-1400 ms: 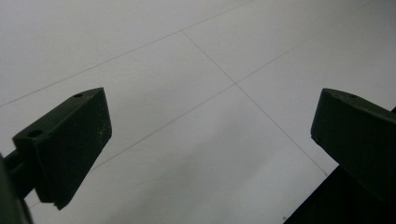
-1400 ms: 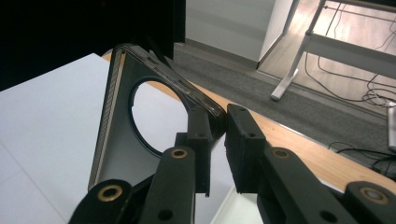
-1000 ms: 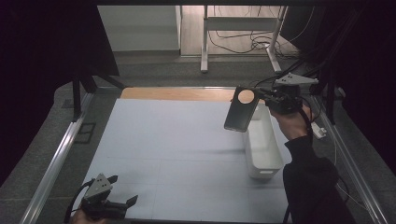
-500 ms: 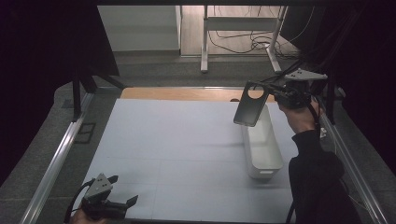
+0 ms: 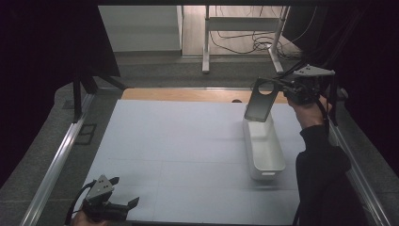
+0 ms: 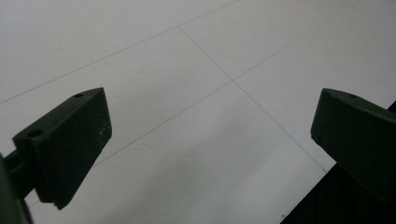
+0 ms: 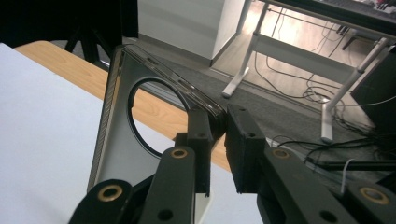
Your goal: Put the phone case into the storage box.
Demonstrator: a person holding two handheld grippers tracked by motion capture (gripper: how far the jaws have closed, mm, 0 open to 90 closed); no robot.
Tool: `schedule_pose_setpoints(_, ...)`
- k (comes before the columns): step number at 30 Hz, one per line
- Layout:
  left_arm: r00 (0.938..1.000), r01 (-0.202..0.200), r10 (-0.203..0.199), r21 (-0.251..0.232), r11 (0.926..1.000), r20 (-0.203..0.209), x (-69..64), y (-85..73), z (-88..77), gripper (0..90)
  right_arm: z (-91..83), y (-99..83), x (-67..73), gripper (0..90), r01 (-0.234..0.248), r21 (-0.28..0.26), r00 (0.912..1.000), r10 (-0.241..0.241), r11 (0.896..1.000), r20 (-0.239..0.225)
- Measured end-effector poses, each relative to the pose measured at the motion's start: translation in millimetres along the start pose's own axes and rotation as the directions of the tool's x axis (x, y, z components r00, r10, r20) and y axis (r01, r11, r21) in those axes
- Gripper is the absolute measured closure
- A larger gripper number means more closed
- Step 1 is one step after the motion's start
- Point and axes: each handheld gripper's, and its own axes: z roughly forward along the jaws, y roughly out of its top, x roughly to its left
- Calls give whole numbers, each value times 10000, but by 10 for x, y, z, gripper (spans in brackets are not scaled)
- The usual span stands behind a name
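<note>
Phone case: dark, translucent, with a round cutout near its top; held in the air over the far end of the white bin, hanging tilted, lower edge just above the bin's rim. Probably kept there for lowering into the bin, or just lifted out of it; which one I cannot tell.
Left gripper: at the near left corner of the table, low over the mat, jaws spread wide with nothing between them. Looks parked, out of the working hand's way.
White mat: covers the table; faint seam lines cross it under the left jaws.
White bin: long, narrow, open-topped, standing right of centre on the mat, lengthwise away from the person. What is inside, I cannot make out.
Right gripper: raised at the far right, jaws pinched on the case's edge beside the round cutout. An edge grip lets the case hang free below, which would suit dropping it upright into a narrow bin.
Sleeve: dark, reaching forward along the right side.
</note>
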Motion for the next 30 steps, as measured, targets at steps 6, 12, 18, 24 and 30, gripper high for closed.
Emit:
schedule_pose_setpoints(6,10000,24,-24,-9,10000,-2,1,0,0,0,35,19,-92,800,89,19,9997,-90,10000,244)
schedule_pose_setpoints(12,10000,15,-15,1,10000,-4,-2,1,2,0,124,-14,-147,801,203,51,9991,-205,9998,359)
schedule_pose_setpoints(18,10000,33,-33,0,10000,1,1,0,2,0,209,-58,-158,800,284,101,9986,-288,9995,441)
schedule_pose_setpoints(24,10000,34,-34,-1,10000,5,1,0,3,0,322,-147,-123,801,610,25,9972,-611,9981,435)
schedule_pose_setpoints(30,10000,41,-41,11,10000,23,2,0,4,0,398,-238,-119,801,667,10,9968,-667,9978,432)
